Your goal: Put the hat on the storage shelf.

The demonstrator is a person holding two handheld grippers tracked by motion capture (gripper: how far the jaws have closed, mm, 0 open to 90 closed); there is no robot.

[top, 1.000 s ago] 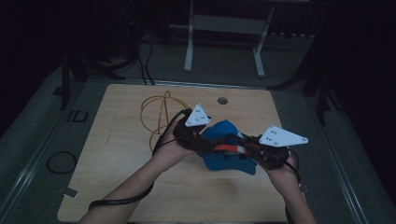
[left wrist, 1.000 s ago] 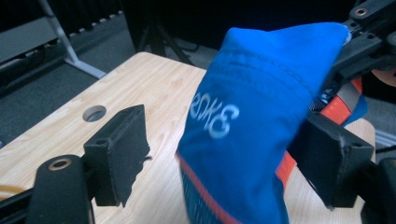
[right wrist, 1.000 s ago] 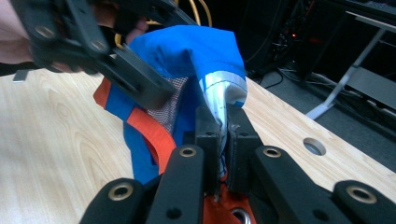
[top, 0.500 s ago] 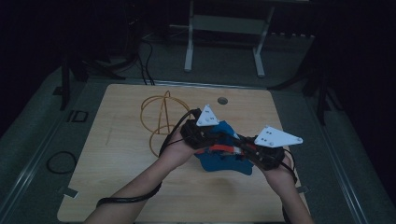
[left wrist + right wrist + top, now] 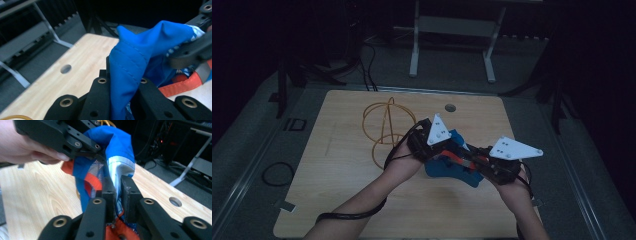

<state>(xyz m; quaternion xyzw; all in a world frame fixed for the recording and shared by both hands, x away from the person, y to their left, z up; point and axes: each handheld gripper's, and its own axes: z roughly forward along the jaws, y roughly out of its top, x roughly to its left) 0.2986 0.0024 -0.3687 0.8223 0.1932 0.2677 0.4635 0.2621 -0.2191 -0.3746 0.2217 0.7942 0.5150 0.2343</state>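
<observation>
Off to your left an orange wire frame (image 5: 384,131) sits on the surface (image 5: 337,200). Your left gripper (image 5: 122,85) has its jaws clamped on a seam of the blue cloth (image 5: 451,170), held just above the surface between both hands. Your right gripper (image 5: 116,192) pinches its white-trimmed edge. You look mid-unfolding; next, probably draw the hands apart evenly.

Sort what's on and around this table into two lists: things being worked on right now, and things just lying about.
In use:
- blue cloth item with orange trim and mesh
- left claw, shut on the cloth
- right claw, shut on the cloth

Lying about:
- orange wire frame on the table
- black ring on the floor
- white stand behind the table
</observation>
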